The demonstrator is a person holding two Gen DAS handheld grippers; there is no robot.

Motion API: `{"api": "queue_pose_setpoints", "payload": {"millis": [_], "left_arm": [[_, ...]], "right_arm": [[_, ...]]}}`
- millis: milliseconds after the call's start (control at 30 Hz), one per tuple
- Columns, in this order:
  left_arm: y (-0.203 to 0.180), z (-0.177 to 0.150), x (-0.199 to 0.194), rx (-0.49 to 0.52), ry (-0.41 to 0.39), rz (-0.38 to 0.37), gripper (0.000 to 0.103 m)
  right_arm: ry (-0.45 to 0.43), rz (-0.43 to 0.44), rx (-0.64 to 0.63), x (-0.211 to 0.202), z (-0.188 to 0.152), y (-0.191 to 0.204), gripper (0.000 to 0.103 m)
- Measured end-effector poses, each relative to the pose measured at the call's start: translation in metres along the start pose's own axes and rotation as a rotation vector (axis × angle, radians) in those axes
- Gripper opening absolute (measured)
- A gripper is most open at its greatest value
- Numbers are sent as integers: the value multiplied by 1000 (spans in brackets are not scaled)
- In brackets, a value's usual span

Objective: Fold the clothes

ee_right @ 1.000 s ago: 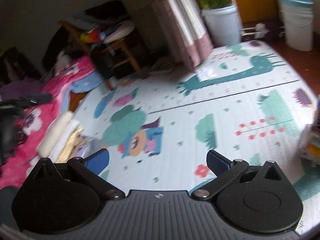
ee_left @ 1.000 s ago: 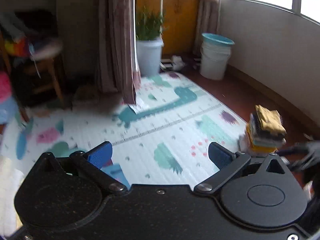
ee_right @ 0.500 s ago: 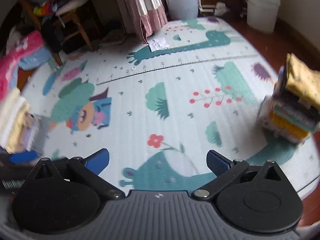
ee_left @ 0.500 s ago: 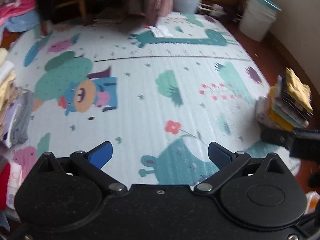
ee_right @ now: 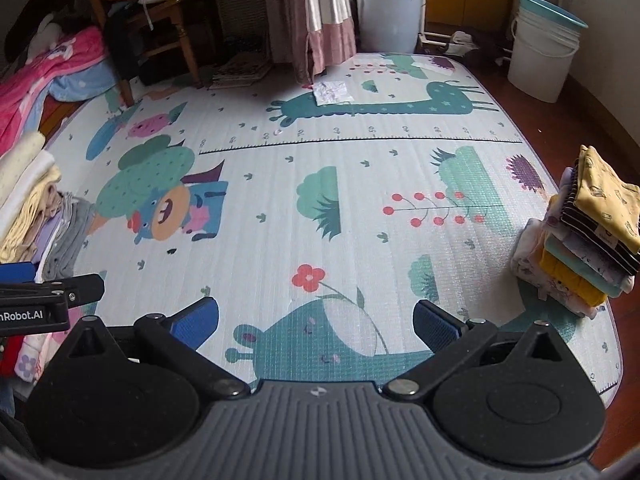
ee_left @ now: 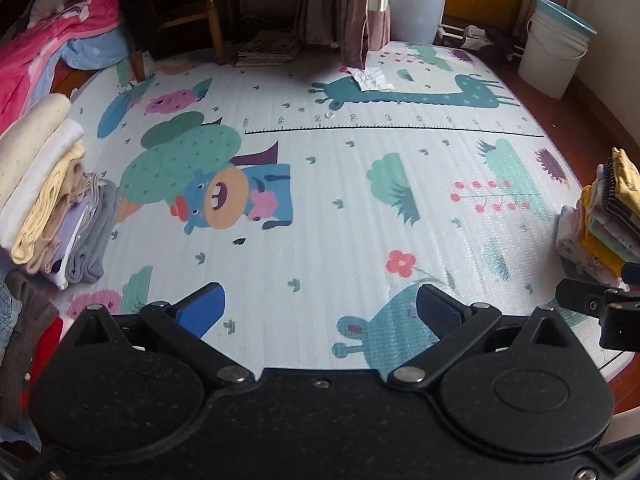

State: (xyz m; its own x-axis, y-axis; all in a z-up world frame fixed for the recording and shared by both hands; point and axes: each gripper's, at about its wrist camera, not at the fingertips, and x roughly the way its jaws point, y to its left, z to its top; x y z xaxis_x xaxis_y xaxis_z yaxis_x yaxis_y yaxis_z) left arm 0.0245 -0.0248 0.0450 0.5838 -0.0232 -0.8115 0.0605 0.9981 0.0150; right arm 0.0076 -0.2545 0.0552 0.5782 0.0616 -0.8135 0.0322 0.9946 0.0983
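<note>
**Operator:** I'm over a cartoon play mat (ee_left: 320,216) spread on a dark wood floor, with a chair, a curtain (ee_right: 320,12) and two white buckets along the far edge. The middle of the mat is bare; nothing is laid out for folding.

**Spotter:** Where are the clothes, left to right?

**Operator:** At the left edge sits a pile of clothes (ee_left: 48,200), cream, white, yellow, lilac and grey layers, leaning against each other. My left gripper (ee_left: 316,312) hovers above the mat with its fingers spread wide and nothing between them. My right gripper (ee_right: 316,320) is the same, parted and empty. At the right edge stands a neat folded stack (ee_right: 580,236), mustard piece on top.

**Spotter:** How will the next piece handle?

**Operator:** I judge it light, limp and not slippery: knit cloth that sags and drags its neighbours. I'd pinch one layer only at an outer edge of the left pile, near a corner, and lift slowly so the rest stays put. Which garment is loosest I cannot tell from here.
</note>
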Motion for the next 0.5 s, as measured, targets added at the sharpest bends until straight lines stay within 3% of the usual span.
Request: {"api": "queue_pose_setpoints", "payload": {"millis": [500], "left_arm": [[11,-16,-5,22,6,2,103]], "right_arm": [[72,23,-62,20,-7,39,103]]}}
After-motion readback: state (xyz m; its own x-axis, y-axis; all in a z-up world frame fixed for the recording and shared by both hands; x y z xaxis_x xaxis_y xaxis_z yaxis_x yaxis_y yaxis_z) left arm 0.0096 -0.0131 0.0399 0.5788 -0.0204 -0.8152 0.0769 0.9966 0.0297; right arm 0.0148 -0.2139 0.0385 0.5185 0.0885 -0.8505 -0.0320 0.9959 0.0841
